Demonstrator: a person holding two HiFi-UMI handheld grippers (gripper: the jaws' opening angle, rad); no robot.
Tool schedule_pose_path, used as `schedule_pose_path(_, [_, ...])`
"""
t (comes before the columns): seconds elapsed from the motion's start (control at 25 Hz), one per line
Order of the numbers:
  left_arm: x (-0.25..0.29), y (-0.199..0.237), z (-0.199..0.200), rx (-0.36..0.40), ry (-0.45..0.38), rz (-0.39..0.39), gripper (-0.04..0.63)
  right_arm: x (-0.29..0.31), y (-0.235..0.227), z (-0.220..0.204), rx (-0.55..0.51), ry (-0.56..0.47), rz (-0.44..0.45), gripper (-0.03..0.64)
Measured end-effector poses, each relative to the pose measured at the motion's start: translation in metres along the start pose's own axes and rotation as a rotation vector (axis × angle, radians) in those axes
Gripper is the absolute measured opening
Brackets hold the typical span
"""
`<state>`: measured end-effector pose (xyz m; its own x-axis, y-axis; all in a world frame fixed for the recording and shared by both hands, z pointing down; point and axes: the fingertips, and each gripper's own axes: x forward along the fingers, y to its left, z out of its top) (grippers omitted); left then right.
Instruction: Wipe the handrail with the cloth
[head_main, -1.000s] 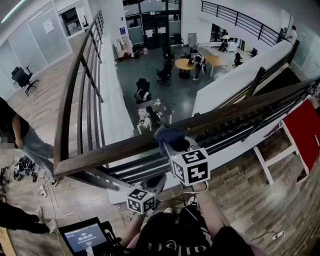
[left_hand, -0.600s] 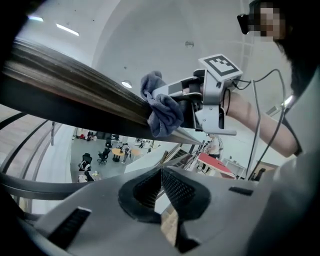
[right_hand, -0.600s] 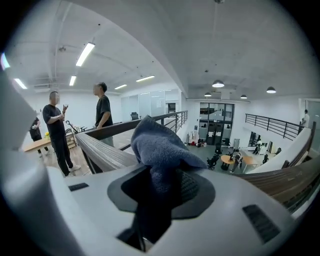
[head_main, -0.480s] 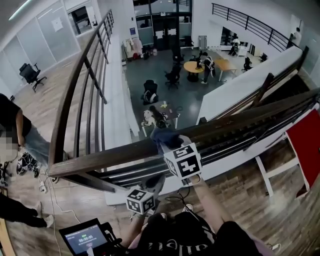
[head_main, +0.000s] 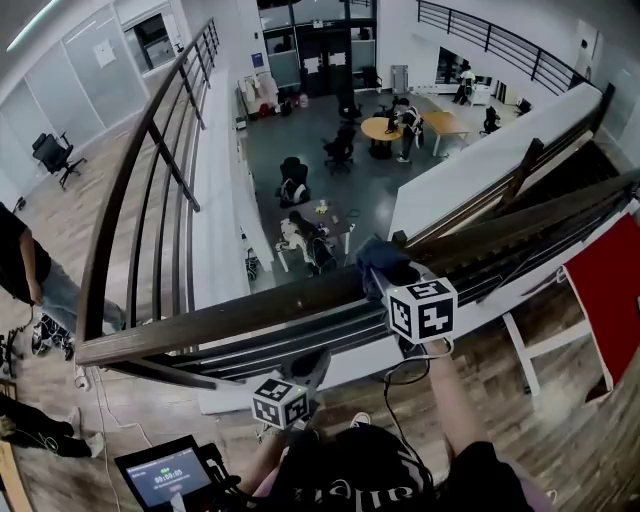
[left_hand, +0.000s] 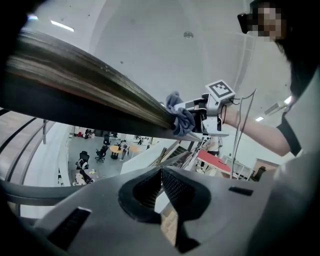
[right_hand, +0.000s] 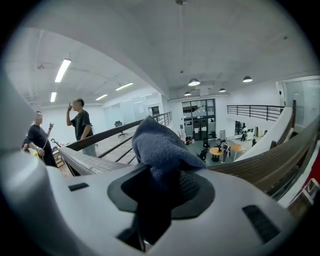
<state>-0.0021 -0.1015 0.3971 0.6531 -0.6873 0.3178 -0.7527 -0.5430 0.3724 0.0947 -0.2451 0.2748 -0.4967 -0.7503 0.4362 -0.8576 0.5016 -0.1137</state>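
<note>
A dark blue cloth (head_main: 382, 258) sits bunched on top of a long brown wooden handrail (head_main: 250, 310) that crosses the head view from lower left to upper right, at the edge of an upper floor. The right gripper (head_main: 397, 287) has its fingers (right_hand: 196, 186) closed on the cloth (right_hand: 159, 145), which bulges up out of them and presses against the handrail (right_hand: 272, 159); the cube with square markers (head_main: 421, 310) rides just behind. The left gripper (head_main: 308, 368) hangs lower, beneath the rail and close to the person's body, well apart from the cloth; its fingers (left_hand: 176, 189) are pressed together with nothing between them. From the left gripper view, the cloth (left_hand: 181, 116) wraps over the rail's (left_hand: 90, 85) upper edge. Beyond the rail, far below, a lower floor holds a round table (head_main: 376, 128) and office chairs. A red panel (head_main: 612, 262) stands at the right, a small lit screen (head_main: 165, 470) lies at the lower left, and two people (right_hand: 80, 122) stand to the left on the upper floor
</note>
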Motion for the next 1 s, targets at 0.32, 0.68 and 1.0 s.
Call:
schedule_pose_path(0.32, [0.036,-0.017,-0.007,-0.003,0.019,0.002,0.0,-0.039,-0.147,-0.006,0.058,0.005,-0.184,0.109])
schedule_pose_path(0.68, [0.04,-0.025,-0.003,-0.021,0.028,0.01,0.0,-0.068,-0.242,0.003,0.109,-0.007,-0.329,0.109])
schedule_pose_path(1.0, [0.031,-0.015,-0.018,-0.021,0.033,0.015,0.0,-0.069,-0.224,-0.007,0.057,-0.034,-0.358,0.109])
